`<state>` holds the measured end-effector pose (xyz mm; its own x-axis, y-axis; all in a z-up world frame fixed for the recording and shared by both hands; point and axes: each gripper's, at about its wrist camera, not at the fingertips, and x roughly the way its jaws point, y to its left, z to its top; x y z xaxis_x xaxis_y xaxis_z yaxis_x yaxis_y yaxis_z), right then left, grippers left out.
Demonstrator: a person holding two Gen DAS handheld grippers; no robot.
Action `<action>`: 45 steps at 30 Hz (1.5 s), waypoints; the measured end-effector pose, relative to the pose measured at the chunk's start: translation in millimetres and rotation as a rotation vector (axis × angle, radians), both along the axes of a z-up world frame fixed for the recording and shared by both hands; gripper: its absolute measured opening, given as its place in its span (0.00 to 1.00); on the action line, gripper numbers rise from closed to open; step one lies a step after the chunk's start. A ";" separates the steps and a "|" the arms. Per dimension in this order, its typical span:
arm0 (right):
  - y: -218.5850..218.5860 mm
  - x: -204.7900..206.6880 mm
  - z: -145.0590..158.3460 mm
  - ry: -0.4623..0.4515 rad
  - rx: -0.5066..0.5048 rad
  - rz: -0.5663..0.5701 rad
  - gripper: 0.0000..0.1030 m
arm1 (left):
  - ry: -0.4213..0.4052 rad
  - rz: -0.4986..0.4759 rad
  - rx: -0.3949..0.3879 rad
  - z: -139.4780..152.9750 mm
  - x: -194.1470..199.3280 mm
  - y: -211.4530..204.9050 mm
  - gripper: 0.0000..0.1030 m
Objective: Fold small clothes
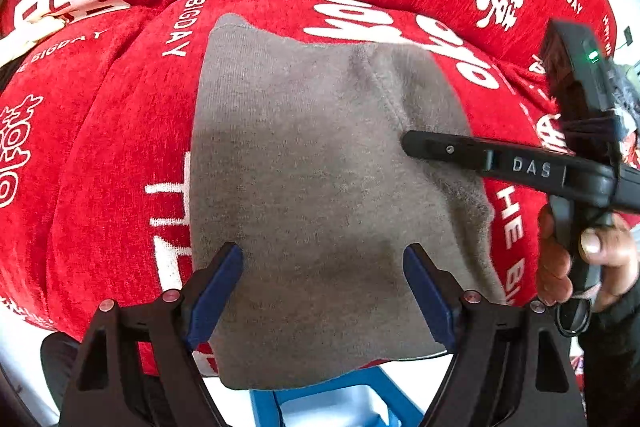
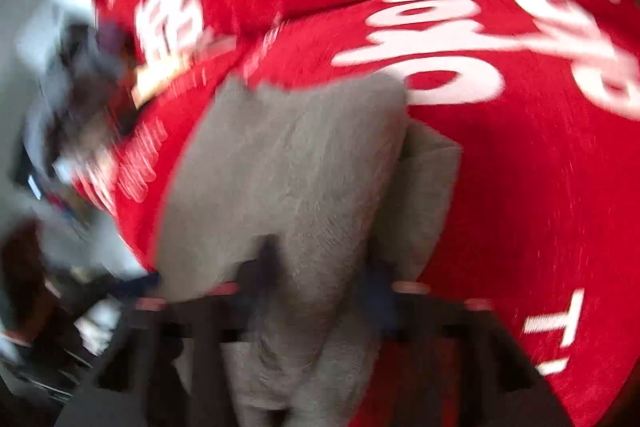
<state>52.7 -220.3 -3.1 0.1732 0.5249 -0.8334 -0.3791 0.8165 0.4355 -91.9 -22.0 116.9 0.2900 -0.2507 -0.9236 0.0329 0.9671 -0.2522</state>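
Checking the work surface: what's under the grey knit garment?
The grey knit garment lies on a red fabric cover with white lettering, which shows on every side but the near one. What lies under the cover is hidden.

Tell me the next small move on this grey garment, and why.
Probably close the left gripper on the near edge of the grey garment. Its jaws stand wide open with the cloth between them, ungripped, while the right gripper already has grey cloth bunched between its fingers, though blur hides the grip.
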 end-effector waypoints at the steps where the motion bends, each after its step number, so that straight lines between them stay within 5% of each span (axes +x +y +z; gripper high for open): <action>1: 7.6 -4.2 7.5 -0.044 -0.025 0.024 0.27 | -0.002 -0.001 0.008 0.2 -0.4 -0.2 0.81; 5: 3.7 -8.8 30.1 -0.123 0.033 0.029 0.25 | -0.005 -0.001 0.008 -0.1 -0.4 0.0 0.81; 8: 0.2 -0.1 6.1 -0.076 -0.003 0.012 0.27 | -0.005 -0.004 0.019 -1.3 0.2 -2.9 0.81; 10: -3.2 2.8 -9.5 -0.055 0.010 -0.002 0.36 | -0.005 -0.008 0.046 -1.3 -0.9 -6.2 0.81; 14: -20.8 3.5 -8.5 0.006 0.076 -0.079 0.45 | -0.008 -0.009 0.066 4.1 -4.5 -3.6 0.81; 18: -26.6 -19.4 27.5 -0.128 -0.013 -0.096 0.47 | -0.035 0.021 0.092 15.9 -9.1 11.8 0.81; 24: 10.3 -85.6 72.3 -0.308 -0.054 0.114 0.62 | -0.034 0.059 0.166 10.1 -16.7 40.7 0.81; 29: 38.3 -119.4 43.3 -0.262 -0.057 0.217 0.62 | 0.016 0.162 0.100 -8.1 -31.5 82.6 0.81; 33: 22.0 -125.1 9.2 -0.225 -0.130 0.157 0.59 | 0.038 0.173 0.069 -29.3 -35.0 92.7 0.81; 36: 6.0 -127.2 6.6 -0.189 -0.077 0.104 0.59 | 0.045 0.201 0.078 -37.6 -34.8 97.9 0.93; 42: 6.7 -145.6 31.2 -0.215 -0.129 0.084 0.61 | -0.076 0.128 0.007 3.9 -50.6 91.8 0.93; 45: 15.4 -152.5 35.1 -0.230 -0.136 0.117 0.61 | -0.065 0.012 0.003 -2.5 -50.1 63.0 0.93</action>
<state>-99.8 -204.9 32.0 0.3101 0.4383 -0.8436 -0.5504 0.8063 0.2166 -141.9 41.0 114.4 0.3529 -0.2441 -0.9033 0.0373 0.9683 -0.2471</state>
